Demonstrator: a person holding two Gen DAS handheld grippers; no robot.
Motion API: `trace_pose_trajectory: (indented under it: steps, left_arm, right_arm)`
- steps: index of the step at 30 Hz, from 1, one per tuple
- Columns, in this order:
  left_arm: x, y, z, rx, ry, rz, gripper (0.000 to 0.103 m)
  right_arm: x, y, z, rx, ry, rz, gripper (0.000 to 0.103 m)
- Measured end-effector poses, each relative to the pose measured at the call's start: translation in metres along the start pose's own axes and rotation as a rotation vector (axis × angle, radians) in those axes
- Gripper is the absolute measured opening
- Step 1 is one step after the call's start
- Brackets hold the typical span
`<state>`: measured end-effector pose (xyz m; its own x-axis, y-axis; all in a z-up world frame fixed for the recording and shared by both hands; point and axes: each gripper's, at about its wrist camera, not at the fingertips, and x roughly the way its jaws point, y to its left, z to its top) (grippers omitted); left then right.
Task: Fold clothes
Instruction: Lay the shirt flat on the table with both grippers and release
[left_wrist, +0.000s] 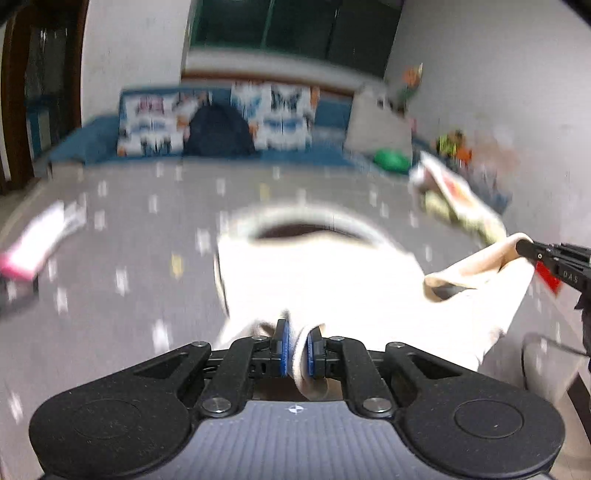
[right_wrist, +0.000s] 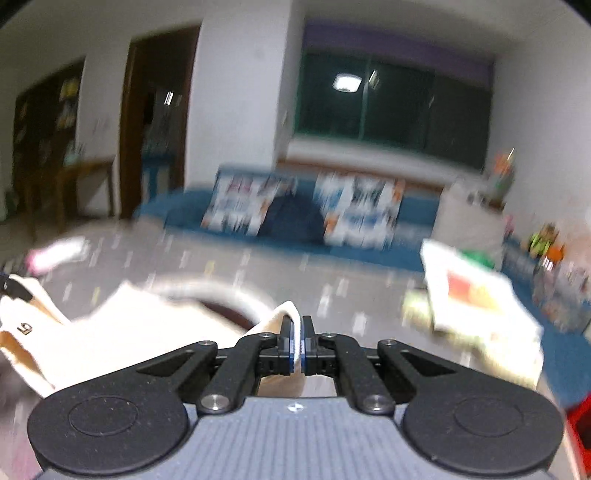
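Both the left claw (left_wrist: 298, 345) and the right claw (right_wrist: 297, 339) pinch the white shirt (left_wrist: 332, 280) above the bed (left_wrist: 129, 221), with the folding not yet done.

You get heavy motion blur in both views, fisheye-bent dark corners, a blown-out white garment (left_wrist: 332, 280), and a ceiling lamp reflected in the dark window (right_wrist: 395, 107).

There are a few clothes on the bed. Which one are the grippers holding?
The plain white shirt with the round collar. Both the left gripper and right gripper pinch it. The folded printed garment and pink-edged one lie untouched.
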<state>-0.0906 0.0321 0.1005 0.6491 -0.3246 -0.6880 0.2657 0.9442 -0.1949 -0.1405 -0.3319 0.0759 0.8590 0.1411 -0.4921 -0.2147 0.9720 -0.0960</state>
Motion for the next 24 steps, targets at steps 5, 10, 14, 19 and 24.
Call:
trace_pose_trajectory:
  steps: [5,10,14,19,24]
  left_arm:
    - [0.011,0.006,-0.053,-0.03,0.128,-0.004,0.011]
    - [0.001,0.015,-0.06,-0.038,0.121,-0.013,0.015]
    - [-0.008,0.016,-0.053,-0.018,0.086,-0.012,0.024]
    - [-0.016,0.015,-0.05,-0.001,0.053,0.003,0.037]
    - [-0.021,0.025,-0.054,-0.018,0.05,0.035,0.04]
  right_arm:
    - [-0.006,0.013,-0.059,0.01,0.183,0.013,0.004]
    - [-0.033,0.013,-0.086,-0.024,0.258,-0.015,0.019]
    - [-0.044,0.001,-0.07,-0.006,0.213,-0.036,0.03]
    - [-0.023,-0.001,-0.051,0.03,0.161,-0.007,0.031]
    - [0.03,-0.011,-0.038,0.081,0.193,0.008,0.031]
